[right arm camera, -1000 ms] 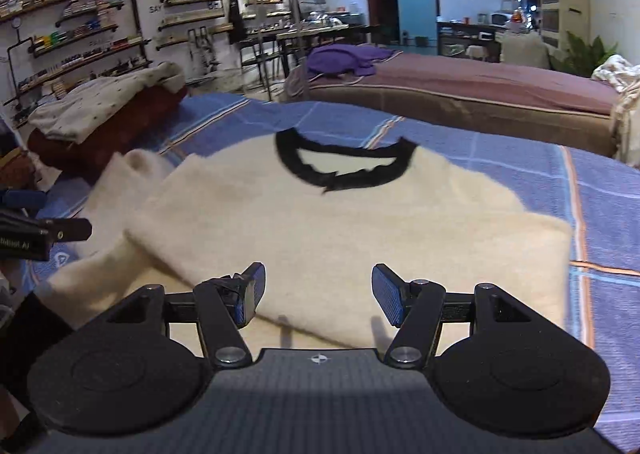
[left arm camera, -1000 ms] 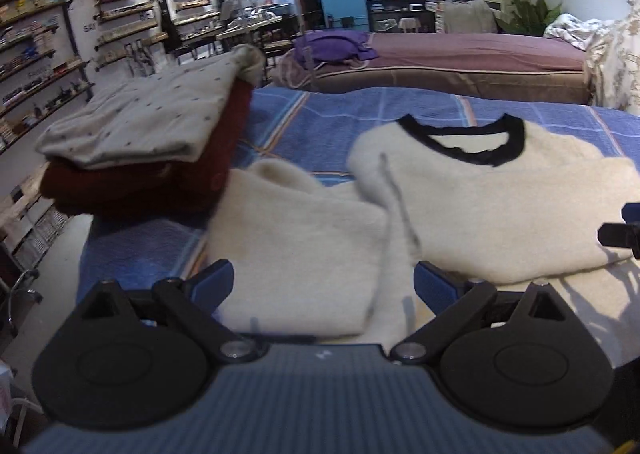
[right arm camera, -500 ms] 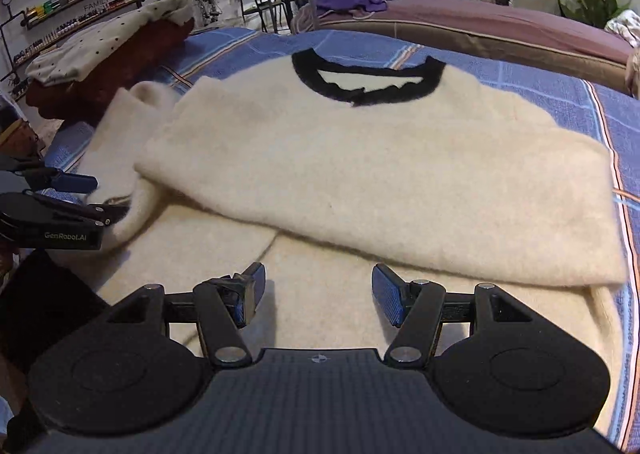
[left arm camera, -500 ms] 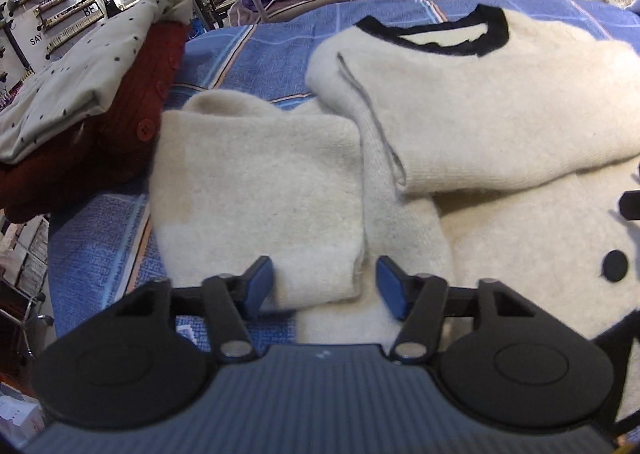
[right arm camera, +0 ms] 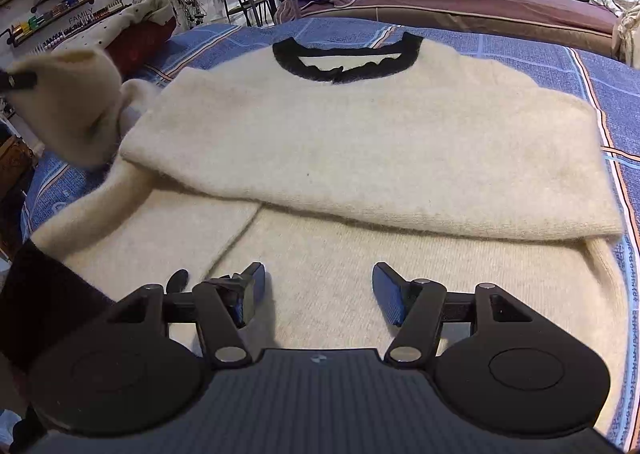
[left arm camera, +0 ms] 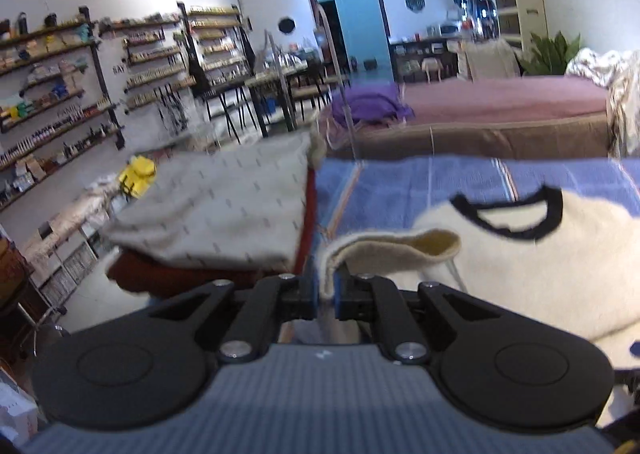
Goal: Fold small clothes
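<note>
Blue plaid bedcover with orange stripes spans the work surface; everything below is placed relative to the fluffy cream knit sweater with a black round collar, which lies on that cover. Sweater body is folded across itself, its upper layer with the collar on the far side and a lower cream layer reaching toward the right gripper. Beyond the sweater's far edge: a low bed with a mauve cover carrying a crumpled purple cloth. Left of the sweater: a stack of folded clothes, grey dotted fabric on top of a dark red knit, just beside the sweater's raised sleeve. Cream sleeve on the sweater's left side is lifted off the cover, hanging in a loose fold; in the left wrist view its cuff edge curls over. Left gripper: jaws drawn nearly together, pinching the sleeve's edge between the blue pads. Right gripper: jaws spread wide, nothing between them, positioned over the near lower layer of the sweater; contact with the knit cannot be told. A small black button sits on the knit, next to the right gripper's left finger.
</note>
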Available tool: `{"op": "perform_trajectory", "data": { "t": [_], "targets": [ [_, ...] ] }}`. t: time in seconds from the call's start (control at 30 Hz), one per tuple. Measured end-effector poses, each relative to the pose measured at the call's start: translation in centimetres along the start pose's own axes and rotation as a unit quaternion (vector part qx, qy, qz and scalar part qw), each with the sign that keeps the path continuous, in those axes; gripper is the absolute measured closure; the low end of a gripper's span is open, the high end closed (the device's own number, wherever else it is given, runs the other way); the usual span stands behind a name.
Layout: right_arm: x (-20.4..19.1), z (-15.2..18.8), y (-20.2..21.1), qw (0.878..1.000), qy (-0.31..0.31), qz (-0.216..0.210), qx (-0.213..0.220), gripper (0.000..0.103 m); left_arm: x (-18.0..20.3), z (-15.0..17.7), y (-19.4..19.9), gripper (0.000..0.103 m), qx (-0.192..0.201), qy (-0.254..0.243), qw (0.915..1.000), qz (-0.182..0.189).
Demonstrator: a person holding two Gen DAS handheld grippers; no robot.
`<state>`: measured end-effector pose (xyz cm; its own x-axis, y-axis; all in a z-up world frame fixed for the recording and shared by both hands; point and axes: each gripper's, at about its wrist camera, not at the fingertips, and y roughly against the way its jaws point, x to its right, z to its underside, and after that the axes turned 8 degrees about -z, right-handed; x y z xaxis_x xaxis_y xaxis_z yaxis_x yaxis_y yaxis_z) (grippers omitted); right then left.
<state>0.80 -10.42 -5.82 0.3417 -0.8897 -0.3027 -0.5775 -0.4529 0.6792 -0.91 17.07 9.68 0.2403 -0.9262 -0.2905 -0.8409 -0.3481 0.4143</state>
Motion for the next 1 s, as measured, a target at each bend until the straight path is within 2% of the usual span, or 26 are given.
{"op": "perform_trajectory", "data": {
  "t": [0.13, 0.23, 0.33, 0.47, 0.53, 0.57, 0.63, 0.77, 0.9, 0.97, 1.0],
  "targets": [
    [0.1, 0.1, 0.3, 1.000, -0.004, -0.005, 0.003, 0.004, -2.4, -6.9, 3.5, 0.096, 0.094, 0.004, 0.9956, -0.004],
    [0.3, 0.3, 0.5, 1.000, -0.012, -0.009, 0.007, 0.004, -3.1, -11.3, 4.8, 0.096, 0.139, 0.006, 0.9903, -0.005],
    [0.5, 0.4, 1.0, 1.000, -0.017, -0.009, 0.011, 0.004, -2.7, -14.1, 5.1, 0.096, 0.153, 0.014, 0.9881, 0.001],
    [0.6, 0.0, 1.6, 1.000, -0.019, -0.011, 0.020, 0.004, 2.5, -15.1, 5.0, 0.096, 0.145, 0.006, 0.9859, 0.083],
    [0.8, -0.2, 2.0, 0.999, -0.020, -0.011, 0.026, 0.004, 6.3, -14.7, 4.6, 0.096, 0.126, 0.007, 0.9816, 0.143],
    [0.9, -0.2, 2.2, 0.999, -0.021, -0.010, 0.029, 0.004, 9.0, -14.2, 4.1, 0.096, 0.108, 0.009, 0.9772, 0.182],
    [1.3, -0.2, 3.0, 0.999, -0.024, -0.002, 0.037, 0.004, 13.9, -12.4, 3.4, 0.096, 0.080, 0.006, 0.9692, 0.233],
    [3.3, 0.2, 5.1, 0.997, -0.042, 0.030, 0.054, 0.004, 22.8, -7.5, 1.3, 0.096, 0.001, -0.008, 0.9517, 0.307],
    [6.2, 1.0, 7.1, 0.993, -0.073, 0.070, 0.059, 0.004, 29.5, 0.2, -1.9, 0.093, -0.091, -0.045, 0.9379, 0.332],
    [7.4, 1.4, 7.5, 0.991, -0.091, 0.083, 0.057, 0.004, 31.0, 4.6, -3.4, 0.086, -0.154, -0.067, 0.9242, 0.343],
    [8.0, 1.5, 7.6, 0.989, -0.100, 0.088, 0.057, 0.004, 31.2, 6.5, -3.6, 0.077, -0.175, -0.071, 0.9202, 0.343]
  ]
}}
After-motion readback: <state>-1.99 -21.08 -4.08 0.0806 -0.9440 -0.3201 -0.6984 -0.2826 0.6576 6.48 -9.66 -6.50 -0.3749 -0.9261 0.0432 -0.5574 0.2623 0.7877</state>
